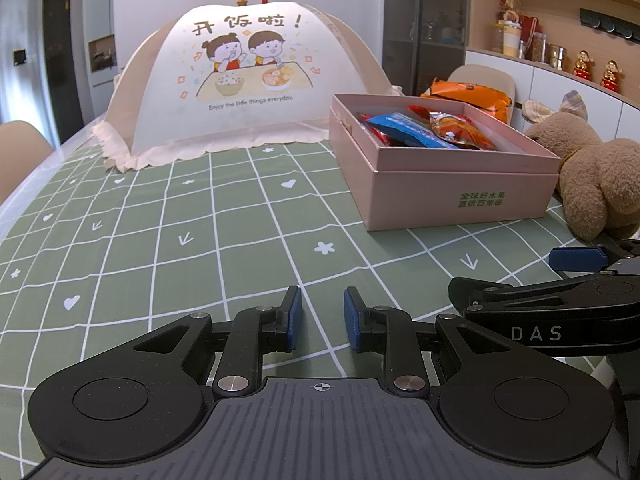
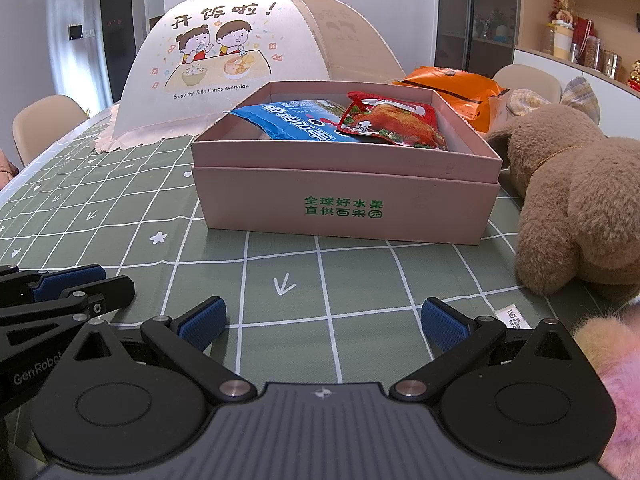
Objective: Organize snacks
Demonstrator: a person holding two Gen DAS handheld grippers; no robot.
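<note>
Grippers, left gripper (image 1: 322, 320) and right gripper (image 2: 323, 322), hover low, fingers apart, empty.

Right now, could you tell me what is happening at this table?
A person is sorting snacks with two handheld grippers. The pink box already holds a blue snack packet and a red snack packet. An orange bag sits outside, behind the box. Both the left gripper and the right gripper hang over the checked tablecloth, empty, the right one opened wider. A plush dog lies beside the box.
</note>
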